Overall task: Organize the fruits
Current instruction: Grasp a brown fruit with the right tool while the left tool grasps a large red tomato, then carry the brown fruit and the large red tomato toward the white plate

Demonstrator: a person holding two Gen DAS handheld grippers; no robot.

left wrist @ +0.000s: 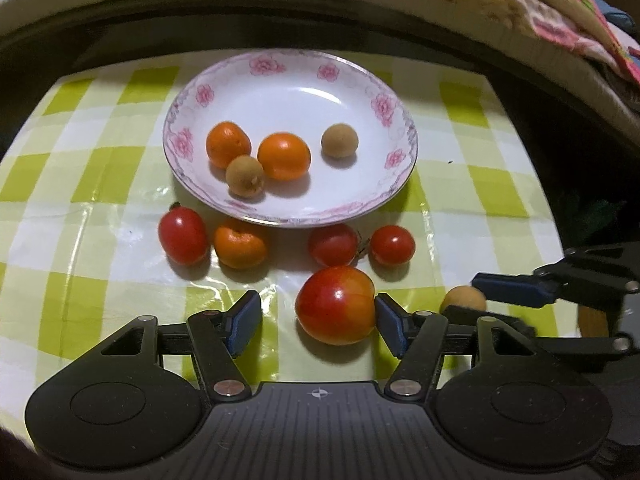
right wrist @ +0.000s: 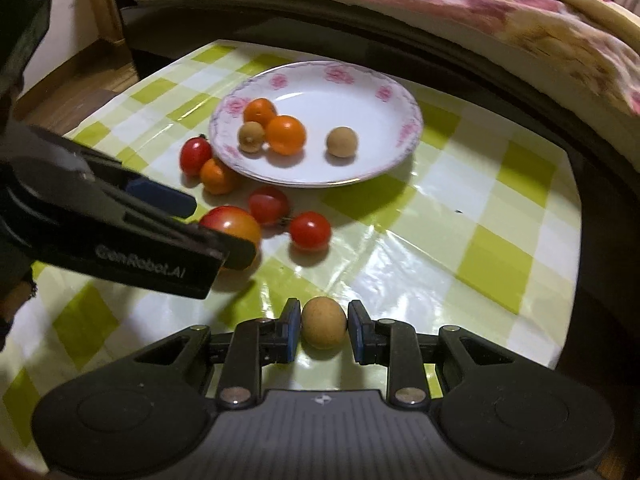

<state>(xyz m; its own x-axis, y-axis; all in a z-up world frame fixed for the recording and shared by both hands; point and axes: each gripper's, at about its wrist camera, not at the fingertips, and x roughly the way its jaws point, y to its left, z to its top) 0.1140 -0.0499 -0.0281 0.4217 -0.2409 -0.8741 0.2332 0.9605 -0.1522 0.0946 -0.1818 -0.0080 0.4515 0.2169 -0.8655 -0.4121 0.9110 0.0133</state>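
From the left wrist view, the left gripper (left wrist: 318, 322) is straddling the big tomato (left wrist: 336, 305) on the surface (left wrist: 480, 200). Its jaws are standing apart, one pad touching the fruit's right side and the other well clear, so nothing is gripped yet. The plate (left wrist: 384, 100) beyond is already holding two oranges and two longans, probably the collecting spot. Three small tomatoes and one orange (left wrist: 240, 243) are lying just before its rim.

From the right wrist view, the right gripper (right wrist: 324, 328) is closing on a longan (right wrist: 323, 322) resting on the surface; its jaws are nearly together, the left pad touching, the right showing a sliver of gap, likely ready to lift it plateward.
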